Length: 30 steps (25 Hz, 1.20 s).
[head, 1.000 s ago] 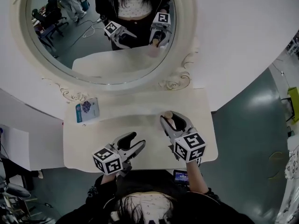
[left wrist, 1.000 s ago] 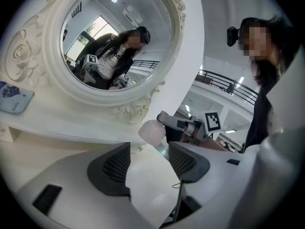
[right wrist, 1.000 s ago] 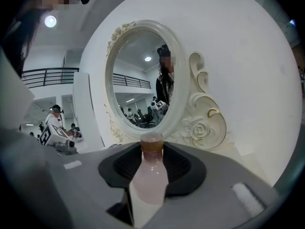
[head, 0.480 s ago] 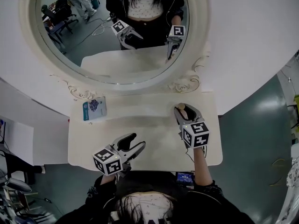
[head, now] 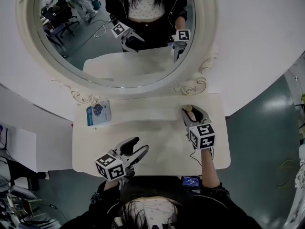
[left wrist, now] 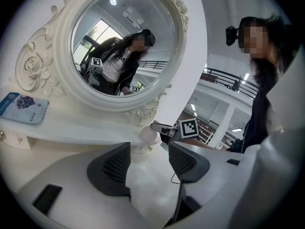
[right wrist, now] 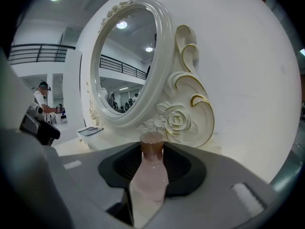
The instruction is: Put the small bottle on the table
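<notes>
Mirror (head: 114,32): large oval glass in a glossy white carved frame. A rose and gold-edged scrolls sit at its foot, just beyond the right gripper's fingertips.

Table (head: 152,132): smooth, cream, matte top with rounded corners and a raised back ledge. It lies under both pairs of fingers.

Right gripper (right wrist: 152,163): grey shell with black ribbed pads (right wrist: 183,168), and a white cube with square markers behind. Its jaws are clamped on the small bottle. It points away from the person towards the mirror's foot, tipped slightly downward, at the table's far right.

Left gripper (left wrist: 148,163): same build. Its fingers are spread, with only bare tabletop between them. It hangs low over the near edge, angled towards the right gripper.

Packet (head: 98,112): flat, blue, rectangular, with a dark print. It lies on the back ledge, well beyond and to the left of the left fingertips.

Small bottle (right wrist: 150,175): pale pink translucent body, sloped shoulders and a round brown cap. It stands upright between the right pads, with its cap above them. Whether its base meets the table cannot be told.
</notes>
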{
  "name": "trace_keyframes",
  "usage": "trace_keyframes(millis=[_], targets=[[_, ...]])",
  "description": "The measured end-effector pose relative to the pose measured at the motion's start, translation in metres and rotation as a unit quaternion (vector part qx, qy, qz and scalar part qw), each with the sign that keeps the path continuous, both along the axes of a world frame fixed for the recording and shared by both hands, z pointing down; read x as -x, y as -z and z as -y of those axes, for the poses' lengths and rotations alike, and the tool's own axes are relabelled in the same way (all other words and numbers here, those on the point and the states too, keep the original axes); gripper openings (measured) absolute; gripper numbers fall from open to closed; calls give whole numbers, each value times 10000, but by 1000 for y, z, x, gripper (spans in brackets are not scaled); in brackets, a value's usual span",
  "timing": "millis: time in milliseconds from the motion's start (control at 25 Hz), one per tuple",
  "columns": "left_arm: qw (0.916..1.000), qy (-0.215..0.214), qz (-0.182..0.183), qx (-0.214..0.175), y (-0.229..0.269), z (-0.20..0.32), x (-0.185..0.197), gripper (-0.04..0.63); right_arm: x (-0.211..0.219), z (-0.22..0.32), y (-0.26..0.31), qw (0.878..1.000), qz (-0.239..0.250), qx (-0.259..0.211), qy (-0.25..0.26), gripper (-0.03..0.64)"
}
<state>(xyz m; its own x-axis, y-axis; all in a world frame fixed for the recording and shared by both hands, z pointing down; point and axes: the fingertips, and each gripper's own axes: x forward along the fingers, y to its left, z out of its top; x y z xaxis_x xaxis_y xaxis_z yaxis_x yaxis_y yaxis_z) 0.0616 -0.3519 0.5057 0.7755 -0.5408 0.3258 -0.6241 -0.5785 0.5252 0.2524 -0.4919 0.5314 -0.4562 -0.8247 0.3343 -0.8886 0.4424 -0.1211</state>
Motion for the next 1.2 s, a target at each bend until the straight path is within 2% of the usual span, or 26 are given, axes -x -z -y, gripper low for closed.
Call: trace_keyframes(millis=[440,760,1000,1200], targets=[[10000,14,-88,-8,2,1,15,252,4,29,-2,9996,-12,-276,-18,149],[9999,107,-110,-66,8,-4,41,252,3,37,0,9994,60,-258,-221,162],[9996,192,-159,-92,11,-11,69,252,-7,24,15,9977,68,-279,-607,169],[9995,164,-225,-141,13,-22,87,252,1,-15,28,9968,207,-221,-742,169]])
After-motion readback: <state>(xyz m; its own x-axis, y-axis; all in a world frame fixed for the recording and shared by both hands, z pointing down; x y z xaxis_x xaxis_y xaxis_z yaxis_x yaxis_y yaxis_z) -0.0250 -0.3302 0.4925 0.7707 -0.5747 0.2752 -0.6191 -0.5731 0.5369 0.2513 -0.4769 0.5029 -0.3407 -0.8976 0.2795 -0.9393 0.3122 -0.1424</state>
